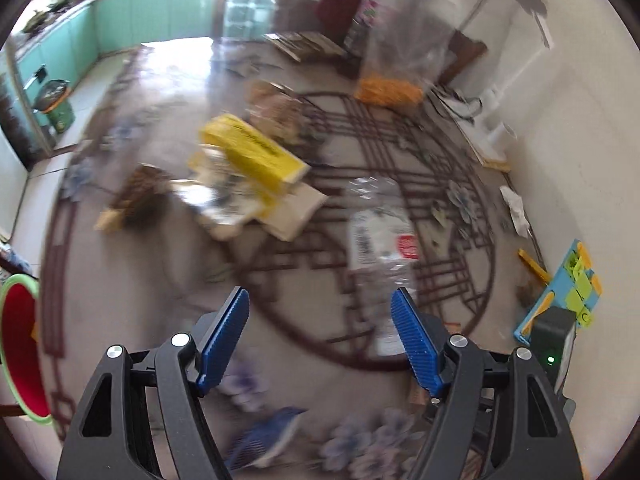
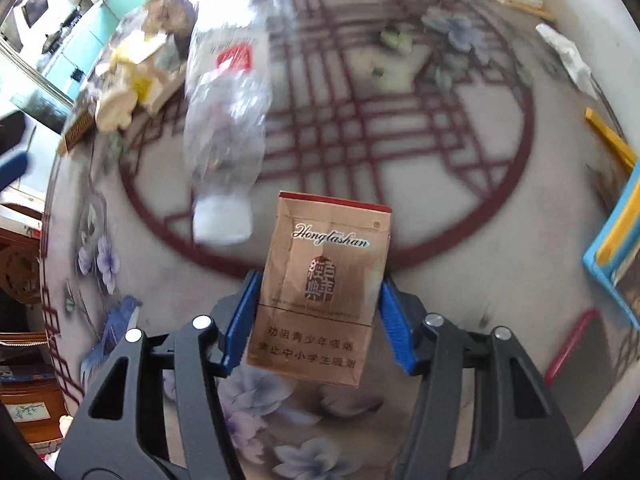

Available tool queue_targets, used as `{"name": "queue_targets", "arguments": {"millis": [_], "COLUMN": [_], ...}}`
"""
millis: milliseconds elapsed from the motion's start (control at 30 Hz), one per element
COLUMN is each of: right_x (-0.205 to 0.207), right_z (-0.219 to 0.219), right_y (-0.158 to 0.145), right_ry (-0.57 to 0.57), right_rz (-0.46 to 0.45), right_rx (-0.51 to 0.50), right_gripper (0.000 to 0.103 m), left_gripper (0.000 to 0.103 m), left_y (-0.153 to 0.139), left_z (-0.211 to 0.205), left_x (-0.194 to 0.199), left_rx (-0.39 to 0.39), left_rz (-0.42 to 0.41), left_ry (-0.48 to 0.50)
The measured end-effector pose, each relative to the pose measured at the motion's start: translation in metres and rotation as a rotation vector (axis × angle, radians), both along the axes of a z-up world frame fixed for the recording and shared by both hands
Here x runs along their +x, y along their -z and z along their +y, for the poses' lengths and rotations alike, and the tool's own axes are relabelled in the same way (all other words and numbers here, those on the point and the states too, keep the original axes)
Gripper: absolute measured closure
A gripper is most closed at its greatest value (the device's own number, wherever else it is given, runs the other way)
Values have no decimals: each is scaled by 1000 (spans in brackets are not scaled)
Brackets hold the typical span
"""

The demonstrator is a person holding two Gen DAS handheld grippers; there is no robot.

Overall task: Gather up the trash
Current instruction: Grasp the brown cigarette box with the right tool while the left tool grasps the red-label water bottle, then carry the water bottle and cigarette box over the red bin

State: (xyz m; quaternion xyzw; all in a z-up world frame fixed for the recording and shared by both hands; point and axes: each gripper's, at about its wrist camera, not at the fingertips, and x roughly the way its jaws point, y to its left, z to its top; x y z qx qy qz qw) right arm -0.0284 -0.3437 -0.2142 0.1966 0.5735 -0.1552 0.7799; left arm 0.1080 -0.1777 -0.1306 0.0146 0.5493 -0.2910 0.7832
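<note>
My right gripper point(image 2: 318, 316) is shut on a brown Hongtashan cigarette pack point(image 2: 324, 288) and holds it above the patterned table point(image 2: 460, 128). A crushed clear plastic bottle point(image 2: 226, 128) lies just beyond, to the left; it also shows in the left wrist view point(image 1: 380, 248). My left gripper point(image 1: 324, 336) is open and empty above the table, with the bottle just ahead of its right finger. A yellow box point(image 1: 254, 154) lies on a heap of paper and cardboard trash point(image 1: 240, 204) further back left. The left view is blurred.
A clear plastic bag with orange contents point(image 1: 394, 60) stands at the back. A red bin with a green rim point(image 1: 20, 344) is at the left edge. A blue and yellow toy board point(image 1: 564, 296) and crumpled white paper point(image 1: 518, 210) lie at the right.
</note>
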Motion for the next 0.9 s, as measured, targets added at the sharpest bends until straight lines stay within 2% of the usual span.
{"name": "queue_targets", "arguments": {"millis": [167, 367, 500, 567, 633, 733, 900], "right_x": [1, 3, 16, 21, 20, 23, 29], "right_z": [-42, -79, -82, -89, -92, -95, -90], "right_y": [-22, -35, -30, -27, -23, -17, -20], "right_ry": [49, 106, 118, 121, 128, 132, 111], "right_rz": [-92, -142, -149, -148, -148, -143, -148], "right_rx": [-44, -14, 17, 29, 38, 49, 52], "right_gripper": [48, 48, 48, 48, 48, 48, 48], "left_gripper": [33, 33, 32, 36, 48, 50, 52], "left_y": [25, 48, 61, 69, 78, 80, 63], "left_z": [-65, -109, -130, -134, -136, -133, -114], "left_x": [-2, 12, 23, 26, 28, 29, 28], "left_rx": [72, 142, 175, 178, 192, 172, 121], "left_rz": [28, 38, 47, 62, 82, 84, 60], "left_ry": [61, 62, 69, 79, 87, 86, 64]}}
